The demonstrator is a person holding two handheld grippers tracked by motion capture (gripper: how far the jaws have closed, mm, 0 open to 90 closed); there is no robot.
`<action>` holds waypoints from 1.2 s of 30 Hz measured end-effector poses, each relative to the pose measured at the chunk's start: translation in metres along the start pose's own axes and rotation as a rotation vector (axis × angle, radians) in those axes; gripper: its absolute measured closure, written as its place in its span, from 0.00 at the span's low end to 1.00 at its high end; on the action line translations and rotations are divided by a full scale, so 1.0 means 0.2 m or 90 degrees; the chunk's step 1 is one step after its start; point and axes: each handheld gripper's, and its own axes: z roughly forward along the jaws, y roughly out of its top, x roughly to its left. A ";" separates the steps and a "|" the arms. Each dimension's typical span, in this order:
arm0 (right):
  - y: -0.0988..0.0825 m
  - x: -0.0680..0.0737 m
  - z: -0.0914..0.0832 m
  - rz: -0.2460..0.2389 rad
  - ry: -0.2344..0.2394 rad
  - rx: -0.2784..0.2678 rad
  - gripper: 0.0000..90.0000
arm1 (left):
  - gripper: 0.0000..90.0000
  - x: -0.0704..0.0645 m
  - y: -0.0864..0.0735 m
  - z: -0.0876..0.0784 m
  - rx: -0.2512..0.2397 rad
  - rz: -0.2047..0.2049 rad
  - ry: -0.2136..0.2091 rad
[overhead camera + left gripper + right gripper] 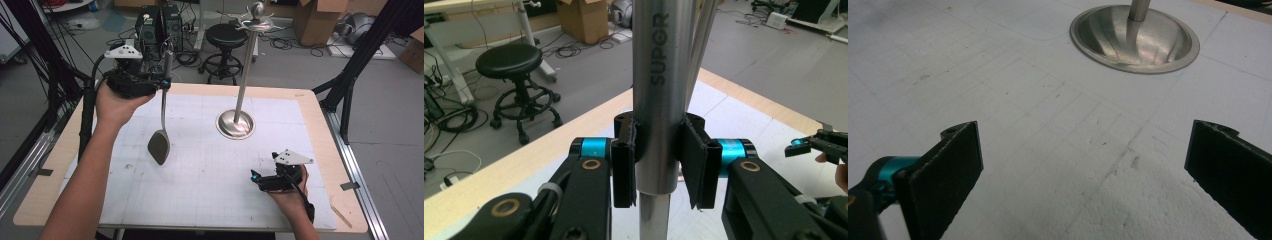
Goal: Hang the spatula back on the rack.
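A steel spatula (161, 120) hangs upright above the white mat, its flat head (159, 146) pointing down. My left gripper (165, 82) is shut on its handle; in the left gripper view the handle (655, 95), stamped SUPOR, sits clamped between both pads (624, 162). A steel utensil stand (243, 75) rises from its round base (235, 124) at the mat's centre-right, with hooks at its top (256, 22). My right gripper (256, 176) rests low near the front right, open with nothing between its pads (955, 165). The stand base (1135, 37) lies ahead of it.
The white gridded mat (200, 165) covers a wooden table (50, 165). A black stool (226, 50) and computer cases (157, 27) stand on the floor behind. Black frame posts (360, 55) flank the table's right side. Cardboard boxes (320, 20) sit at the back.
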 end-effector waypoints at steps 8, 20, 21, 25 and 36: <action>0.00 0.00 0.00 0.002 0.001 0.001 0.01 | 0.77 -0.03 0.11 0.02 -0.013 0.012 -0.029; 0.00 0.00 0.00 0.001 0.001 0.000 0.01 | 0.77 -0.08 0.16 0.08 -0.034 0.012 -0.069; 0.00 0.00 0.00 0.001 0.001 0.000 0.01 | 0.77 -0.08 0.17 0.09 -0.031 0.011 -0.070; 0.00 0.00 0.00 0.000 0.003 -0.001 0.01 | 0.77 -0.08 0.18 0.11 -0.030 0.013 -0.077; 0.00 0.00 0.00 0.000 0.000 0.000 0.01 | 0.77 -0.09 0.27 0.18 -0.039 0.014 -0.101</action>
